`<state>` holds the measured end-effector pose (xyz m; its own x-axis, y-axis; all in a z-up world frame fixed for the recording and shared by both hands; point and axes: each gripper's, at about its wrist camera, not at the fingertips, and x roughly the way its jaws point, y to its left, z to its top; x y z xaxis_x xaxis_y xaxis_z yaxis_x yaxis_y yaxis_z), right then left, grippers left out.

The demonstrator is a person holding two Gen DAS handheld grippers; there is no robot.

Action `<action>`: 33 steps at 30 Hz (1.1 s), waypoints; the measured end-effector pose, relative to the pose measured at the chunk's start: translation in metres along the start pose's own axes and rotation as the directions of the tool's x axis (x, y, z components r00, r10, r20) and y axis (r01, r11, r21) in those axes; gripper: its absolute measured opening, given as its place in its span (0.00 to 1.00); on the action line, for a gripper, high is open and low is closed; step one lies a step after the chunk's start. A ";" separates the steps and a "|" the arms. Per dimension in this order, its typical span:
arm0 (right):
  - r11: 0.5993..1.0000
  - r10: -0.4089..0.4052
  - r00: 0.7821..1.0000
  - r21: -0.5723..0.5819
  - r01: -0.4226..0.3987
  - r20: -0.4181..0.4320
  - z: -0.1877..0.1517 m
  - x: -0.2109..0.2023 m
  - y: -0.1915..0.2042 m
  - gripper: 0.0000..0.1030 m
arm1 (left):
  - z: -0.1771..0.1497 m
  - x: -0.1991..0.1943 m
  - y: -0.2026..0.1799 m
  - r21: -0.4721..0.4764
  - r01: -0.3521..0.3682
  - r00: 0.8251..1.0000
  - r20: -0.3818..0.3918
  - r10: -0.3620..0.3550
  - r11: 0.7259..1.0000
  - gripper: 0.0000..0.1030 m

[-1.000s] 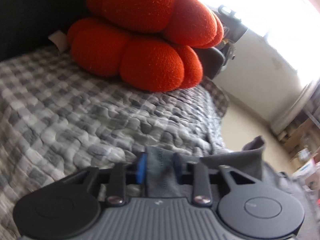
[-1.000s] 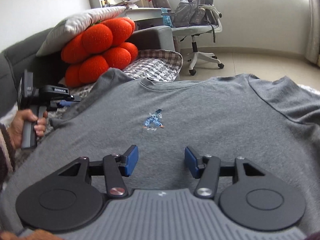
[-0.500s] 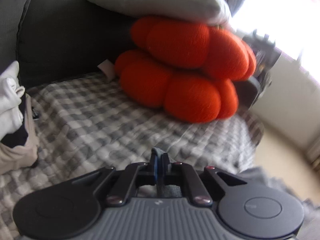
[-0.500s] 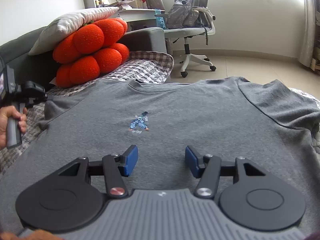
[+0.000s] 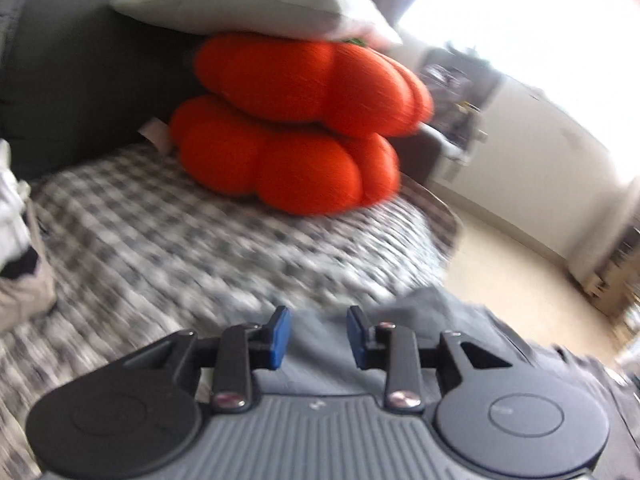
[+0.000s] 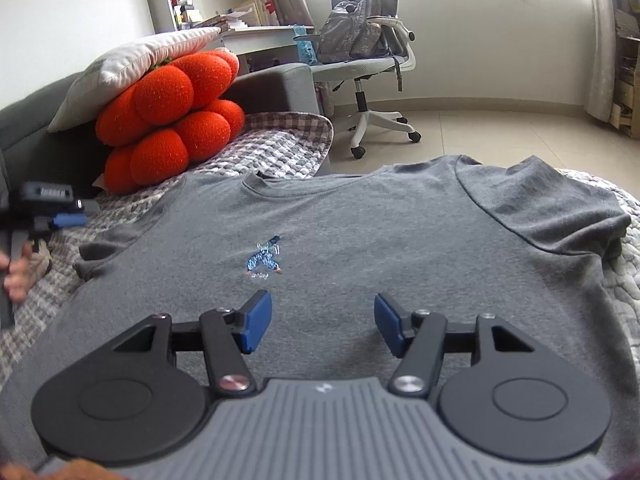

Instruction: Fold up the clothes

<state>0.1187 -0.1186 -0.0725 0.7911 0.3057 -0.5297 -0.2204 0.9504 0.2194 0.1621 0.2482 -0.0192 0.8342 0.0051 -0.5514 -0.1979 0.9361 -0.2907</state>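
A grey T-shirt (image 6: pixel 360 232) with a small blue print lies face up, spread flat on the checked blanket (image 6: pixel 276 148). My right gripper (image 6: pixel 322 326) is open and empty, low over the shirt's lower front. My left gripper (image 5: pixel 318 336) is open over the shirt's left sleeve (image 5: pixel 320 344), which lies loose between and below the pads. The left gripper also shows in the right wrist view (image 6: pixel 60 216), just left of that sleeve (image 6: pixel 112 246).
Orange ball cushions (image 6: pixel 168 120) under a white pillow (image 6: pixel 136 64) sit at the back left against the grey sofa. Folded clothes (image 5: pixel 16 248) lie at the left. An office chair (image 6: pixel 368 72) stands on the floor beyond the bed edge.
My left gripper was shut on the sleeve half a second ago and has opened, leaving the sleeve lying out to the side. The right gripper stayed open over the shirt.
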 end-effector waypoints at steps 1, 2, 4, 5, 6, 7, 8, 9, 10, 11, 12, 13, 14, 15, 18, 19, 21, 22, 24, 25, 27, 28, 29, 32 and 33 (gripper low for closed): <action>1.000 0.001 1.000 0.001 -0.001 0.003 0.001 -0.002 -0.001 0.59 | -0.007 -0.001 -0.002 0.014 0.007 1.000 -0.020 -0.006 1.000 0.31; 1.000 0.000 1.000 0.002 0.000 0.005 0.002 -0.005 -0.001 0.59 | -0.014 0.001 -0.002 0.029 -0.014 0.999 -0.045 0.015 0.999 0.31; 1.000 -0.015 1.000 0.002 0.015 0.006 0.003 -0.009 -0.001 0.59 | -0.028 0.009 0.001 0.052 -0.084 0.991 -0.100 0.089 0.995 0.31; 1.000 -0.023 1.000 0.002 0.023 0.006 0.004 -0.012 -0.001 0.59 | -0.031 0.007 0.005 0.037 -0.105 0.989 -0.101 0.108 0.994 0.31; 0.999 -0.036 0.999 0.003 0.036 0.003 0.004 -0.014 -0.002 0.59 | -0.034 0.006 0.010 0.019 -0.124 0.987 -0.098 0.125 0.992 0.38; 0.999 -0.049 0.999 0.005 0.049 0.000 0.004 -0.017 -0.004 0.59 | -0.036 0.004 0.014 0.001 -0.142 0.985 -0.097 0.141 0.990 0.40; 0.998 -0.061 0.998 0.006 0.061 -0.003 0.005 -0.020 -0.005 0.59 | -0.036 -0.002 0.016 -0.031 -0.142 0.986 -0.095 0.139 0.989 0.40; 0.998 -0.066 0.998 0.012 0.066 -0.003 0.004 -0.023 -0.008 0.59 | -0.036 -0.008 0.017 -0.063 -0.140 0.987 -0.093 0.134 0.988 0.39; 0.997 -0.072 0.997 0.017 0.072 -0.002 0.004 -0.026 -0.011 0.60 | -0.035 -0.015 0.018 -0.096 -0.138 0.987 -0.091 0.130 0.986 0.39; 0.997 -0.080 0.997 0.020 0.080 -0.001 0.003 -0.029 -0.014 0.60 | -0.036 -0.022 0.018 -0.108 -0.124 0.990 -0.077 0.116 0.986 0.39; 0.996 -0.089 0.996 0.024 0.089 -0.004 0.000 -0.031 -0.017 0.60 | -0.038 -0.031 0.014 -0.104 -0.102 0.994 -0.055 0.096 0.989 0.40; 0.995 -0.097 0.995 0.028 0.097 -0.007 -0.004 -0.034 -0.020 0.60 | -0.040 -0.039 0.010 -0.097 -0.079 0.997 -0.031 0.076 0.992 0.41; 0.994 -0.106 0.994 0.033 0.106 -0.010 -0.007 -0.036 -0.023 0.61 | -0.045 -0.048 0.005 -0.074 -0.057 0.998 -0.013 0.056 0.996 0.42; 0.993 -0.114 0.993 0.037 0.114 -0.013 -0.010 -0.039 -0.026 0.61 | -0.050 -0.056 0.000 -0.048 -0.035 0.999 0.005 0.035 0.998 0.45; 0.993 -0.115 0.993 0.037 0.116 -0.042 -0.026 -0.043 -0.037 0.61 | -0.068 -0.076 -0.008 0.028 0.023 0.999 0.036 -0.024 0.999 0.51; 0.994 -0.108 0.994 0.024 0.109 -0.018 -0.032 -0.048 -0.039 0.62 | -0.075 -0.081 -0.010 0.053 0.040 0.998 0.043 -0.043 0.998 0.52; 0.992 -0.120 0.993 -0.030 0.120 0.018 -0.044 -0.057 -0.042 0.62 | -0.091 -0.091 -0.007 0.059 0.069 0.996 0.060 -0.073 0.996 0.54; 0.990 -0.127 0.991 -0.056 0.129 0.034 -0.051 -0.061 -0.044 0.63 | -0.100 -0.096 -0.005 0.058 0.083 0.994 0.070 -0.087 0.995 0.55; 0.989 -0.130 0.990 -0.066 0.133 0.053 -0.058 -0.070 -0.048 0.63 | -0.116 -0.101 -0.002 0.065 0.063 0.995 0.070 -0.068 0.996 0.55; 0.990 -0.134 0.989 -0.045 0.137 0.057 -0.060 -0.075 -0.052 0.65 | -0.124 -0.103 -0.001 0.069 0.052 0.996 0.070 -0.057 0.996 0.55; 0.990 -0.138 0.988 -0.009 0.138 0.064 -0.063 -0.084 -0.059 0.66 | -0.133 -0.107 0.008 0.055 0.042 0.997 0.063 -0.045 0.998 0.55; 0.991 -0.137 0.988 0.007 0.137 0.067 -0.065 -0.088 -0.063 0.67 | -0.138 -0.109 0.012 0.047 0.037 0.997 0.059 -0.039 0.998 0.56; 0.990 -0.138 0.988 0.005 0.138 0.069 -0.068 -0.093 -0.065 0.67 | -0.142 -0.113 0.015 0.055 0.037 0.997 0.068 -0.041 0.998 0.56; 0.987 -0.137 0.988 -0.079 0.142 0.067 -0.078 -0.105 -0.064 0.67 | -0.151 -0.125 0.020 0.105 0.021 0.996 0.082 -0.030 0.994 0.61; 0.979 -0.154 0.986 -0.123 0.161 0.064 -0.083 -0.110 -0.062 0.73 | -0.154 -0.128 0.022 0.123 0.016 0.996 0.081 -0.026 0.992 0.64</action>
<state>-0.0016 -0.2064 -0.0960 0.8505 0.1517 -0.5037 -0.1587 0.9869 0.0292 -0.0281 0.2140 -0.0751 0.8782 0.0091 -0.4783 -0.1196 0.9722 -0.2012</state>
